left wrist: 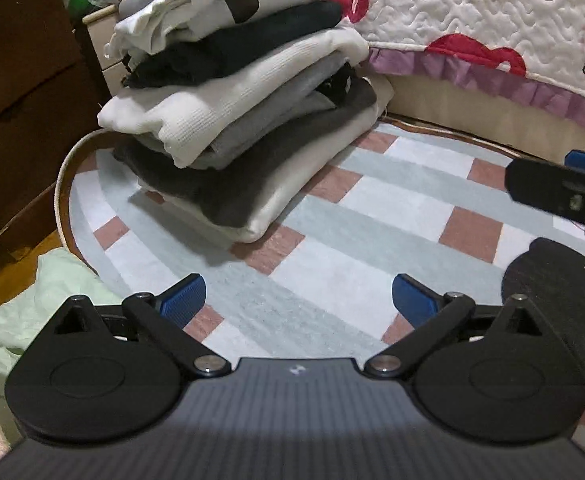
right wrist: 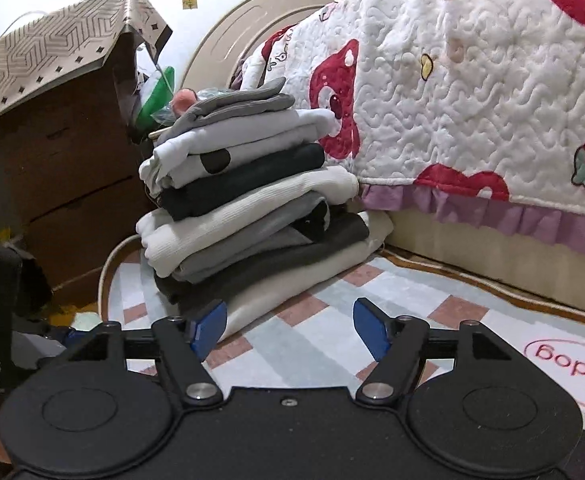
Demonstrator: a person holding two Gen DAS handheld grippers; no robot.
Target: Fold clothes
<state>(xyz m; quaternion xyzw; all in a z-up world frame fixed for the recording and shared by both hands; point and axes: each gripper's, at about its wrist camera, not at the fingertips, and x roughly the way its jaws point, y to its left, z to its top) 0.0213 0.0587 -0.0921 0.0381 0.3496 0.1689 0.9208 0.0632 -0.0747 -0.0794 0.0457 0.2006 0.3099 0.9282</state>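
A tall stack of folded clothes, white, grey and dark layers, stands on the far left part of a checked rug, against the bed. It also fills the middle of the right wrist view as the stack. My left gripper is open over bare rug, in front of the stack, with nothing between its fingers. My right gripper is open too, low over the rug near the stack's bottom edge, and it is empty. A crumpled pale green garment lies off the rug at the lower left. Dark fabric lies at the right.
A bed with a white and red quilt and a purple frill borders the rug at the back right. Brown cardboard boxes stand at the left behind the stack. Part of the other gripper enters from the right edge. Wooden floor shows left of the rug.
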